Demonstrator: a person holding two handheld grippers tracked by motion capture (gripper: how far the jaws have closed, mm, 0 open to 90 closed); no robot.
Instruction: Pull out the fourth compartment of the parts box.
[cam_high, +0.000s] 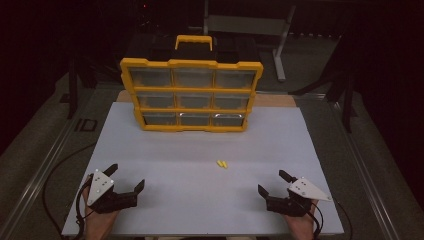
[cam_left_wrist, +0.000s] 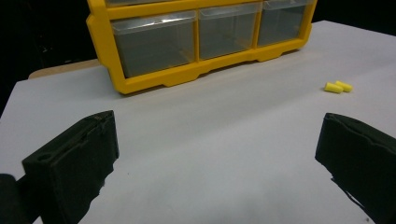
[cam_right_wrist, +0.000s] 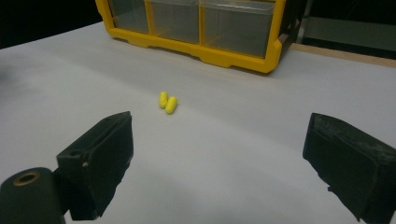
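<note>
- The left tongs and the right tongs are being held low over the near edge of the white table, well apart, each with jaws spread wide and nothing between them.
- Two yellow earplugs are lying touching each other on the table, beyond and between both tongs, nearer the right pair.
- Farther off, a yellow drawer organizer is being kept upright, drawers facing the tongs.

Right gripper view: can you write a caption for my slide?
Open right tool above the white table, facing two yellow earplugs lying before a yellow drawer organizer.
</note>
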